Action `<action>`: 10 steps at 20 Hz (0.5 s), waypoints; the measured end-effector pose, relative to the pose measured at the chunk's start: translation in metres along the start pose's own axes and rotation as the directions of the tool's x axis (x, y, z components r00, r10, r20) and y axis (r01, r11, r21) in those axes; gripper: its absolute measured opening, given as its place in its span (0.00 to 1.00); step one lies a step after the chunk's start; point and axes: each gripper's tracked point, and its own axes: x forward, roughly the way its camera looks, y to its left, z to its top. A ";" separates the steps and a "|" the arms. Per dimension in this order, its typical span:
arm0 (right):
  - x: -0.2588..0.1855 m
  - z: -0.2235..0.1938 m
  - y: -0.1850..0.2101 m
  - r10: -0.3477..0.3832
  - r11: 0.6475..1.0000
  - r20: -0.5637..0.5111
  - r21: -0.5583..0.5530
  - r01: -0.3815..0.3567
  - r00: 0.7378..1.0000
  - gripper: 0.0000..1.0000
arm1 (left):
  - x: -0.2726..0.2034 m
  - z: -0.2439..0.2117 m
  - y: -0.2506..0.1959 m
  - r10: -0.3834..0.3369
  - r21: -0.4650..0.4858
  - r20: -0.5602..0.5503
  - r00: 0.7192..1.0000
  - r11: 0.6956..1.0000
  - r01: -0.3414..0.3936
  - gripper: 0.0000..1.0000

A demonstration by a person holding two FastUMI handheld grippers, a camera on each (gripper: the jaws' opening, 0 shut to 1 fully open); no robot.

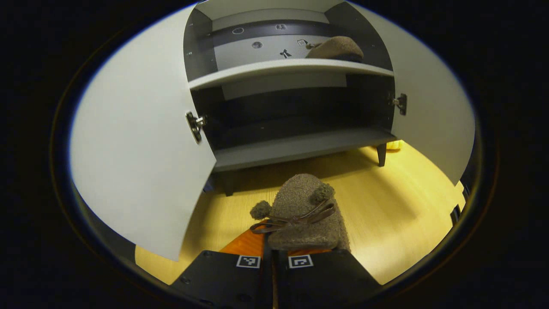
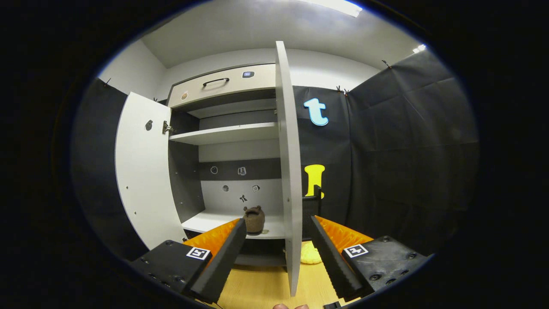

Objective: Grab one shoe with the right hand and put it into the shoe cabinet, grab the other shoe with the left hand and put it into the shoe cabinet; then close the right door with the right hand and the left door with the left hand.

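— While the left gripper is clamping the second slipper before the cabinet, where's its mate?
— Sitting on the middle shelf; right gripper is gaping astride the right door. Lift high, clearing the shelf lip.

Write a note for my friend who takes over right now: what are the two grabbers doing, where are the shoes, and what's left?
Left gripper: jaws shut on the second shoe, held above the wooden floor in front of the shoe cabinet.
Right gripper: jaws open, holding nothing, one on each side of the right door edge.
First shoe: already on the middle shelf, right side.
Both doors stand open, left door included.
Done: the first shoe is in.
Left: put the second shoe in the cabinet, then close the right door with the right gripper and the left door with the left.
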 end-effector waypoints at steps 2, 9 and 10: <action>-0.004 -0.001 -0.015 -0.014 1.000 0.002 -0.009 0.014 1.000 0.97 | -0.020 0.036 -0.004 -0.013 -0.044 0.044 0.999 0.999 0.015 0.10; -0.009 -0.017 -0.072 -0.089 0.996 -0.025 -0.025 0.088 0.996 0.97 | -0.080 0.166 -0.004 -0.015 -0.136 0.141 0.990 0.990 0.034 0.10; -0.008 -0.019 -0.077 -0.097 0.995 -0.031 -0.025 0.097 0.995 0.97 | -0.085 0.187 -0.001 -0.011 -0.136 0.158 0.987 0.990 0.033 0.09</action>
